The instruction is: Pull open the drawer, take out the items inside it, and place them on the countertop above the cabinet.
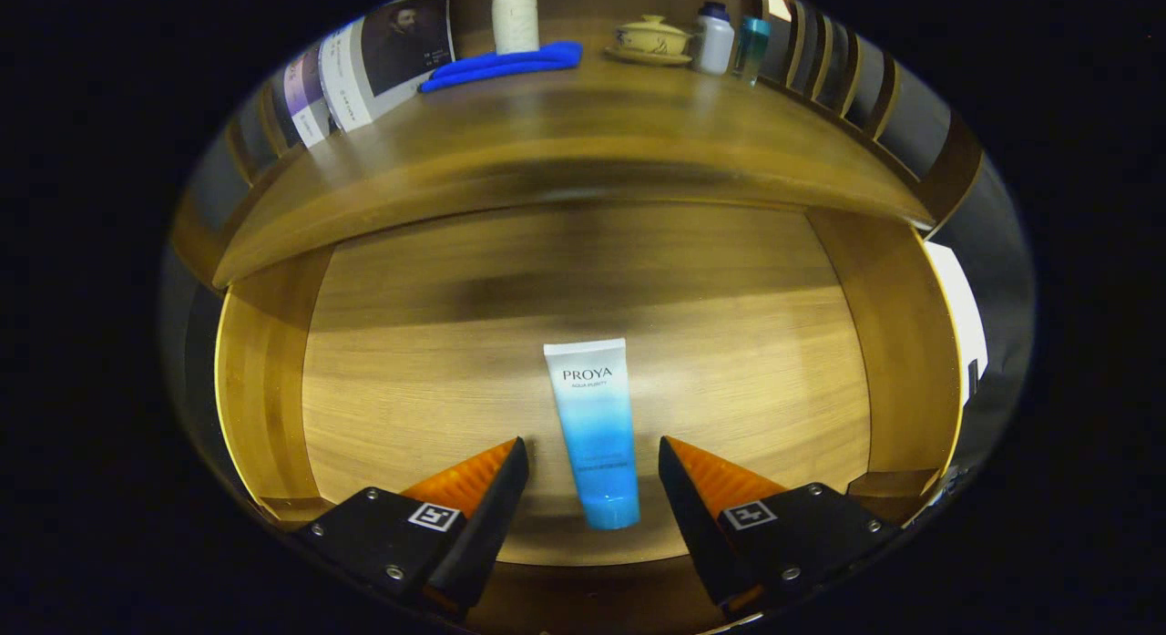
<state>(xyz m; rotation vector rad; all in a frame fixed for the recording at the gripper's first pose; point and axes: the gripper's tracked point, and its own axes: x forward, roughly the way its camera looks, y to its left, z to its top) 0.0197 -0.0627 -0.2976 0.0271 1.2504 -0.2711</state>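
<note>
Drawer [273, 389] open. Tube [594, 432] flat between spread gripper [592, 453] fingers, untouched. Likely light, soft, slick; grip mid-body.

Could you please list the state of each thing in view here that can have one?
drawer: pulled open.
tube: lying flat on the drawer floor, cap end toward the gripper, not gripped.
gripper: open, fingers either side of the tube's lower half.
lidded bowl: lid on, upright on the countertop.
white bottle: upright.
blue cloth: folded flat.
</note>
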